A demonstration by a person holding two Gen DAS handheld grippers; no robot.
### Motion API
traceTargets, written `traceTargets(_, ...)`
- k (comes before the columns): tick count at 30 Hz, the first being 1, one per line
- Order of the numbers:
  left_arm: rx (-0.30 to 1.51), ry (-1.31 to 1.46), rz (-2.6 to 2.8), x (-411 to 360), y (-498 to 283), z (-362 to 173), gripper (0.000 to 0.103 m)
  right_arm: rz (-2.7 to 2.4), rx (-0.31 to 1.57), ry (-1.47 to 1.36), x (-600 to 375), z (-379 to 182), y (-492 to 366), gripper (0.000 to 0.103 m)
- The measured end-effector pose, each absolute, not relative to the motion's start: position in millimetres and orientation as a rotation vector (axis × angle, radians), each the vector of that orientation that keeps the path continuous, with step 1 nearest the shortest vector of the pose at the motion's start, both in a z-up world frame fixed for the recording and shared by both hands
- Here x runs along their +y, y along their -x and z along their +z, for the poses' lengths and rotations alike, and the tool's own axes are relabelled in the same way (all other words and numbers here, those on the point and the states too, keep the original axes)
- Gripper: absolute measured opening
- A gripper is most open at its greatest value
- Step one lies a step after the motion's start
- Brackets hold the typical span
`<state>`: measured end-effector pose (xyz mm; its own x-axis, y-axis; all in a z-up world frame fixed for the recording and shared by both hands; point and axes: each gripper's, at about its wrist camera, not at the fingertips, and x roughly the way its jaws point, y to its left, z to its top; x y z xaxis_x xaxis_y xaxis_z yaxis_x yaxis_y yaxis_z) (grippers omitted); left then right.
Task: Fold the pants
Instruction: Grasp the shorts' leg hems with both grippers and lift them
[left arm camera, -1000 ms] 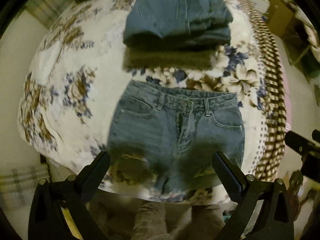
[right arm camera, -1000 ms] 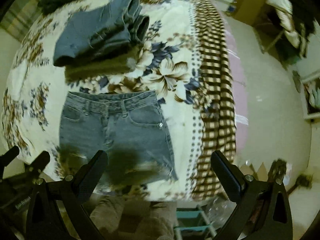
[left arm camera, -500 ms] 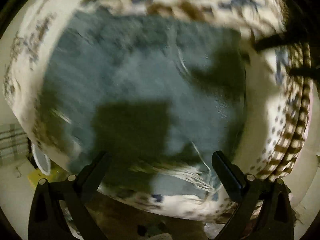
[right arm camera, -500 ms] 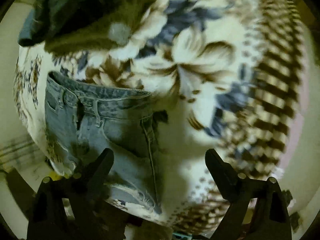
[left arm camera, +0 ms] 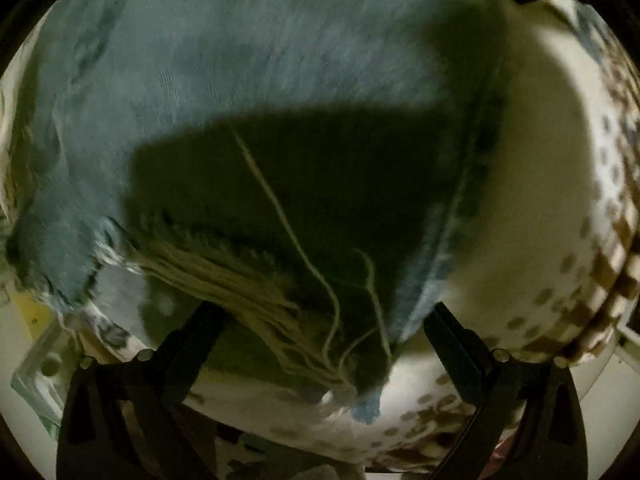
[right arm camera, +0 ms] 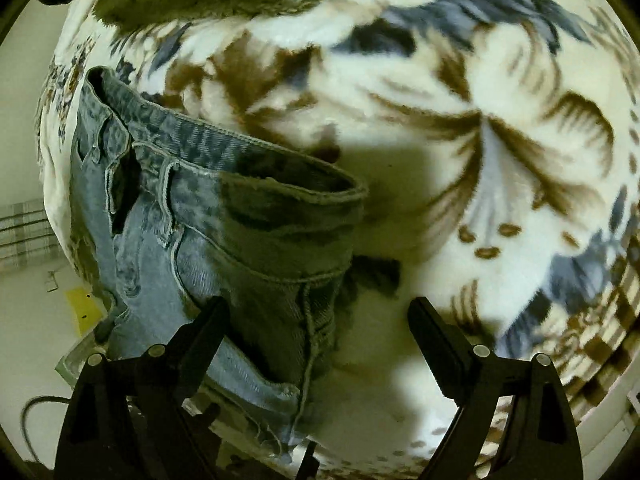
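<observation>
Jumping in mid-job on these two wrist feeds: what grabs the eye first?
In the left wrist view, the denim shorts fill nearly the whole frame, their frayed hem threads trailing down between the open fingers of the left gripper. In the right wrist view, the shorts' waistband corner lies at centre-left, just ahead of the open right gripper. The bold floral blanket spreads across the right.

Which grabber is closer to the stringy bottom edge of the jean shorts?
Left. The left gripper hangs right over the frayed hem of the shorts. The right gripper is up by the waistband corner.
</observation>
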<state>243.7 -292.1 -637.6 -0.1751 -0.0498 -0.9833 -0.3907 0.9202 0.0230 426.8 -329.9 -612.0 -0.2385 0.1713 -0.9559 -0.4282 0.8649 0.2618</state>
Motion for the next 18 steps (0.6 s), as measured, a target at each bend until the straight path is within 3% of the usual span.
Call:
traceTargets(2, 1.699, 0.363, 0.309, -284.4, -239.0, -638.0, 0.096, 0.569, 1.715, 0.186, -328.8, -611.2, -426.2, 0.084)
traceTargets(5, 1.651, 0.378, 0.297, -274.7, -233.0, -630.1, 0.073, 0.569, 1.691, 0.17, -318.7, -604.6, -433.2, 0.067)
traceTargets(7, 1.615, 0.387, 0.289, -271.2, -229.9, -619.8, 0.033, 0.577, 1.676, 0.162, -314.5, -601.2, -432.4, 0.044)
traceTargets(9, 1.583, 0.412, 0.279, -263.8, -224.7, -611.3, 0.007, 0.563, 1.658, 0.165, -306.2, -598.7, -427.3, 0.037)
traceTargets(13, 1.552, 0.49, 0.239, -240.3, -217.1, -601.5, 0.005, 0.535, 1.624, 0.168, -300.6, -584.7, -417.4, 0.024)
traceTargets(18, 1.493, 0.525, 0.209, -204.4, -192.2, -573.0, 0.005, 0.521, 1.613, 0.156, -297.3, -555.4, -411.4, 0.015)
